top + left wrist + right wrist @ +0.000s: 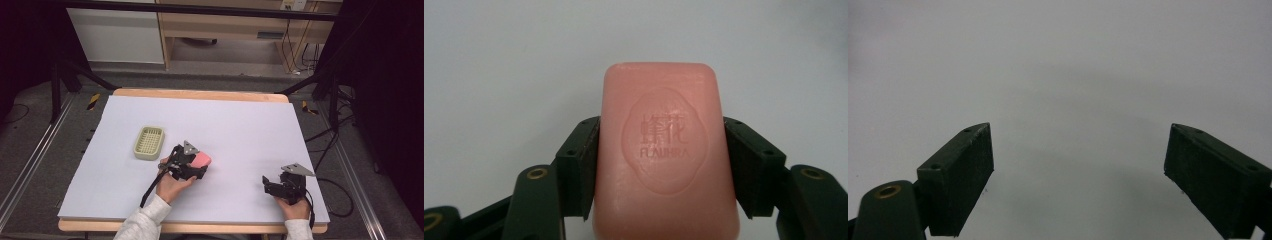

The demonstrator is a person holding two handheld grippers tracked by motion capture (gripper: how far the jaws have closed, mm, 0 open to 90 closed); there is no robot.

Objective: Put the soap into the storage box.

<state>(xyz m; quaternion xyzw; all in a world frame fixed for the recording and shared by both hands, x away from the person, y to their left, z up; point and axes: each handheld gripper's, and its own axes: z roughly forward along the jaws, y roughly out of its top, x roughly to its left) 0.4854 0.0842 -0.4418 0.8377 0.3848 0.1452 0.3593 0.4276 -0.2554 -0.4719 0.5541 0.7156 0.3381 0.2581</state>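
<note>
— Where we inspect the left gripper (659, 150), we find its jaws clamped on the pink soap bar (664, 150), one pad on each long side.

— We record the right gripper (1078, 165) spread wide, nothing between its pads, well apart from that bar.

Near end of pink soap bar (664, 165) cut off by bottom edge in left gripper view; side faces masked by pads (586, 165) where clamped; underside not visible; embossed characters above the Latin lettering too soft to read w/ certainty. In high view, most of soap hidden behind left gripper (192, 167); pad contact not resolvable there. Left hand (172, 187) partly covered by gripper body; forearms cut at bottom edge. Right gripper (274, 186) small in high view; jaw gap hard to judge there; right jaw tip cropped at frame corner in right gripper view. Slots of green soap dish (149, 142) too fine to count.
</note>
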